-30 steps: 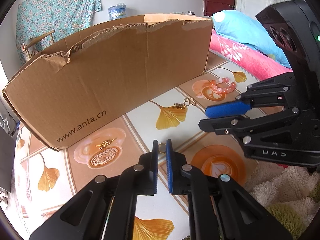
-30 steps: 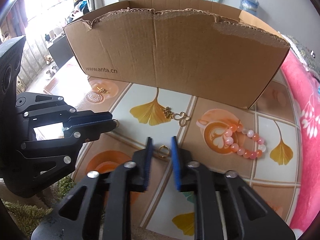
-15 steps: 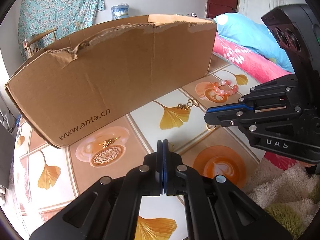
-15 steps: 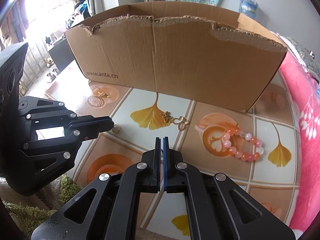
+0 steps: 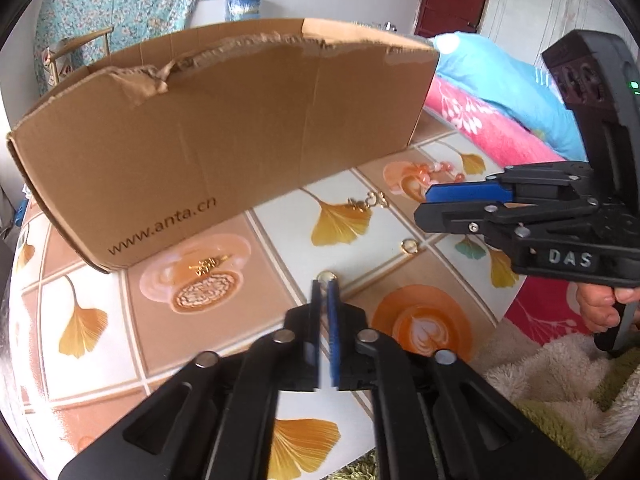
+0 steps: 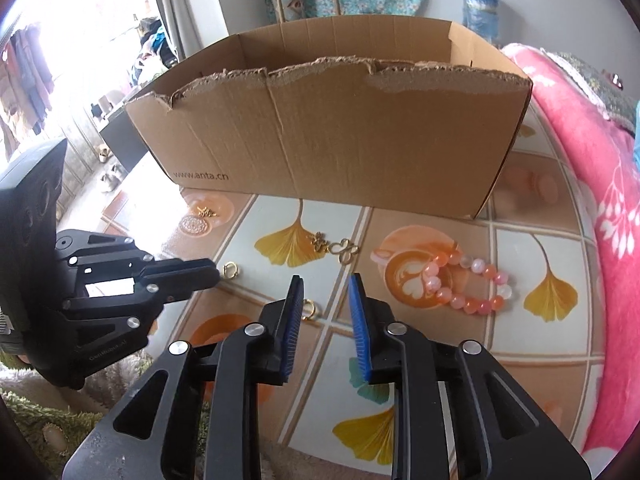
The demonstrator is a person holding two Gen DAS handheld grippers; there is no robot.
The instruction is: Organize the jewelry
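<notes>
My left gripper (image 5: 325, 286) is shut on a small gold ring (image 5: 326, 276), held at its tips above the patterned table (image 5: 224, 344). It also shows in the right wrist view (image 6: 200, 274) with that ring (image 6: 230, 269) at its tip. My right gripper (image 6: 322, 300) is open and empty above the table; it also shows in the left wrist view (image 5: 444, 202). A second gold ring (image 6: 309, 309) lies on the table by its left finger, also seen in the left wrist view (image 5: 409, 246). A gold clasp chain (image 6: 336, 245) and a pink bead bracelet (image 6: 464, 282) lie further ahead. A gold charm (image 5: 208, 266) lies near the box.
An open cardboard box (image 6: 340, 152) with torn rim stands at the back of the table. A pink blanket (image 6: 580, 152) borders the right side. A shaggy rug (image 5: 560, 380) lies beyond the table's near edge.
My right gripper went from shut to open, and a gold ring now lies on the table beside it. My left gripper has lifted, still pinching its ring. Both views show the box from higher up.
</notes>
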